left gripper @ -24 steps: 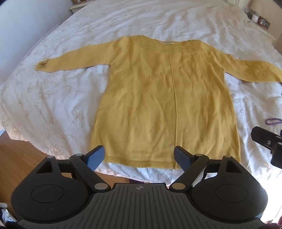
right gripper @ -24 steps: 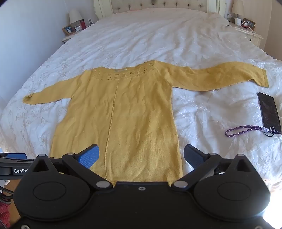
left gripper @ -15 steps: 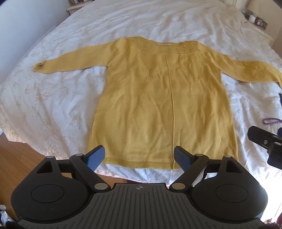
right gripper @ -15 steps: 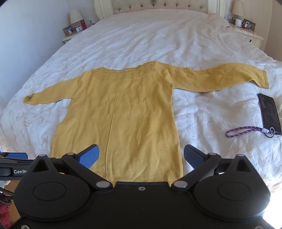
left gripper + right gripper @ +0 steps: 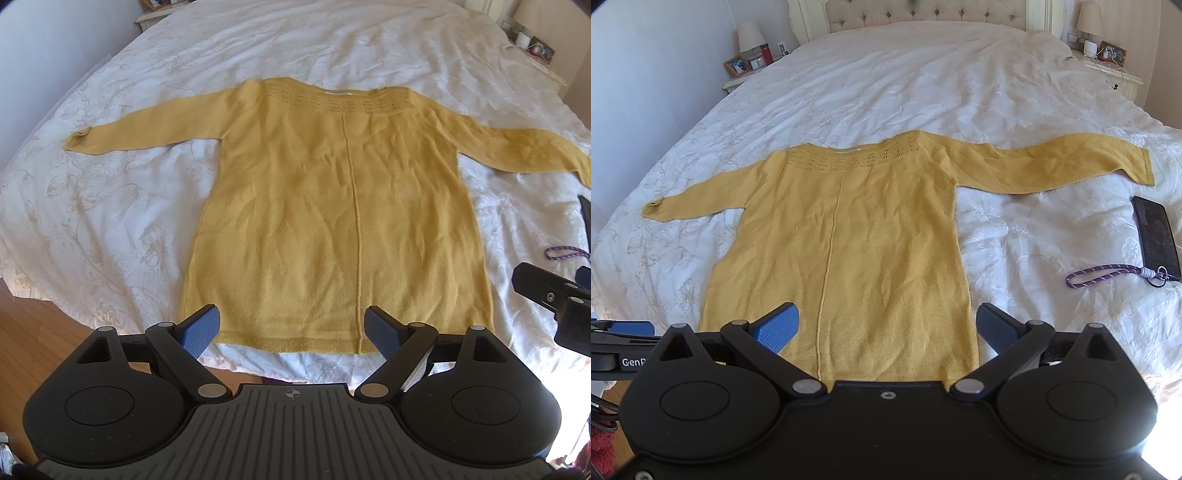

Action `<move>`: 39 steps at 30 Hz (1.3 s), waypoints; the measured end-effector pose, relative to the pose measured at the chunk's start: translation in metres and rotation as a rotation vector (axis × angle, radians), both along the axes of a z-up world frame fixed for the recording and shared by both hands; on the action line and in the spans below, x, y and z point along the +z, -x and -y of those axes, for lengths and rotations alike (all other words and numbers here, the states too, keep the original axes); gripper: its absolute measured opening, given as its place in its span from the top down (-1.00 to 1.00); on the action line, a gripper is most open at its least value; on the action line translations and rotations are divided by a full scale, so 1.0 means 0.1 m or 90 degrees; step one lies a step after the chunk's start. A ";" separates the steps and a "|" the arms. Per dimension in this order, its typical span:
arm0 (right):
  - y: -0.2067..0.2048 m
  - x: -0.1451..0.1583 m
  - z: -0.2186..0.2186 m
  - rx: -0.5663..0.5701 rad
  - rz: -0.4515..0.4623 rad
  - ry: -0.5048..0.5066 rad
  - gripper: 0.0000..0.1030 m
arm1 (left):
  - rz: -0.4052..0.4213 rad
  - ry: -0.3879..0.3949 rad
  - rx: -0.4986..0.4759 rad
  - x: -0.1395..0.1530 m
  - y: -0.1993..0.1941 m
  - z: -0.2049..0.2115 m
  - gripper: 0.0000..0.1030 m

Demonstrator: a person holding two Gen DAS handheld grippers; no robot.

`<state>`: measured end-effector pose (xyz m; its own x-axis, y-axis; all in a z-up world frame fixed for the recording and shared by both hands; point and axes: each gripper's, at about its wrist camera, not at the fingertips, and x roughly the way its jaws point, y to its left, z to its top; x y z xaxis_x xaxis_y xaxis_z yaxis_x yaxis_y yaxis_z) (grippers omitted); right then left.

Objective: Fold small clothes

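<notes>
A mustard yellow long-sleeved knit top [image 5: 332,206] lies flat and spread out on the white bed, neckline away from me, both sleeves stretched sideways; it also shows in the right wrist view [image 5: 849,236]. My left gripper [image 5: 291,328] is open and empty, hovering just in front of the hem. My right gripper [image 5: 886,326] is open and empty above the hem's right part. The right gripper's body shows at the left wrist view's right edge [image 5: 554,299].
The white embroidered bedspread [image 5: 923,81] covers the bed. A black phone [image 5: 1154,234] with a purple lanyard [image 5: 1104,275] lies right of the top. Nightstands with lamps and photo frames [image 5: 746,59] flank the headboard. Wooden floor [image 5: 37,332] lies at lower left.
Both grippers have drawn back slightly from the bed and the left view has shifted left, so the top sits a little higher and further. Both stay open.
</notes>
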<state>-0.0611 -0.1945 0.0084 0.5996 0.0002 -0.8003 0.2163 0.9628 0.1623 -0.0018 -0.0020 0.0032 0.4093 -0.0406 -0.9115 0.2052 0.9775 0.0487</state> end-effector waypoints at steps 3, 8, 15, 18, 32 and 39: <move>0.00 0.01 -0.01 0.000 0.000 0.000 -0.97 | 0.000 -0.001 0.000 0.00 0.00 0.01 -0.66; -0.01 0.05 -0.07 0.001 0.001 0.005 -0.97 | 0.001 0.001 -0.001 0.00 0.00 0.00 -0.66; -0.01 0.03 -0.08 -0.002 0.001 0.004 -0.97 | -0.001 0.004 0.000 0.00 -0.01 -0.02 -0.66; 0.00 0.02 -0.08 -0.002 0.002 0.004 -0.97 | -0.004 0.004 0.000 0.00 -0.03 -0.03 -0.66; -0.15 -0.06 -0.10 -0.004 -0.009 -0.004 -0.97 | -0.015 0.006 -0.002 -0.08 -0.18 -0.07 -0.66; -0.32 -0.11 -0.09 -0.012 -0.016 -0.015 -0.97 | -0.026 0.006 -0.003 -0.12 -0.38 -0.07 -0.66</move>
